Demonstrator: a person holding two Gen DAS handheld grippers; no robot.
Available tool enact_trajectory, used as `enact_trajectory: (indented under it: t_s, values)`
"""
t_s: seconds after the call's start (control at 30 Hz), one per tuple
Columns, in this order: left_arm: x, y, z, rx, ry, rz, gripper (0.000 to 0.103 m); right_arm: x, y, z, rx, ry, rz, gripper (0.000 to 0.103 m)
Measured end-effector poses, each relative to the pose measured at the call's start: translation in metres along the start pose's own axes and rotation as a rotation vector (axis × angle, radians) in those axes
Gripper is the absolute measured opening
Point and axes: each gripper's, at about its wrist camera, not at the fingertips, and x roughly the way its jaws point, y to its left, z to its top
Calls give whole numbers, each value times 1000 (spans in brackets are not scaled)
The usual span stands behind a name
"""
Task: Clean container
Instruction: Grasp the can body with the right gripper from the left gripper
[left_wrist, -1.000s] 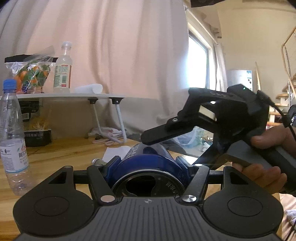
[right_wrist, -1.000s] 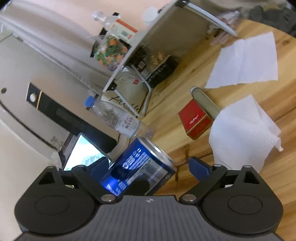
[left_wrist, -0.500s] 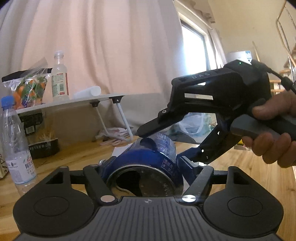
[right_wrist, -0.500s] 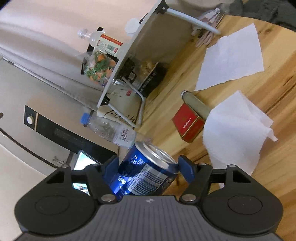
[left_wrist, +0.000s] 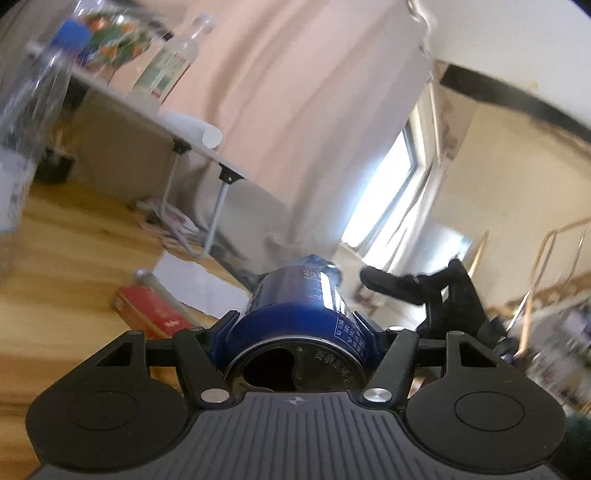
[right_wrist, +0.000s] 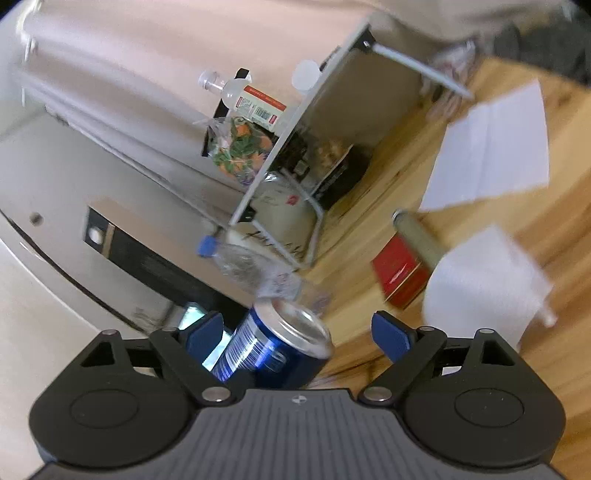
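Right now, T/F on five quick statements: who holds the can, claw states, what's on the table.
1. The left claw grips the blue can. True.
2. The right claw is shut on the can. False: its jaws stand wide open, with the can between them and a clear gap on one side.
3. The can's opened top faces the left camera. True.
4. The red box stands on the white shelf. False: it lies on the wooden table.
5. Two white paper towels lie on the table. True.
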Motion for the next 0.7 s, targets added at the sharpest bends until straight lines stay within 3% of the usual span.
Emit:
enact_trajectory:
  t_s: [0.17,0.23,0.3,0.4,0.47,0.53,0.6,0.7]
  values:
    - [3,1,-2,-50,32,-120,67,9,-11,-14,95,4,80,93]
    - [6,-2,-4,-32,38,-109,67,14,-14,-18,130,-1,106,90]
    - [9,1,-5,-32,48,-95,67,17,-15,-20,138,-9,117,74]
    - [12,-3,-6,3,53,-67,72,18,-8,-23,112,-28,79,73]
    - [11,-17,-9,112,32,-7,75,17,-4,-23,113,-34,32,73]
    - [8,-41,-19,315,-19,100,82,16,-3,-23,138,-33,5,73]
    - [5,-67,-34,529,-64,194,83,14,-1,-23,149,-41,-29,73]
    - [15,-85,-53,695,-45,257,83,11,0,-20,162,-49,-61,73]
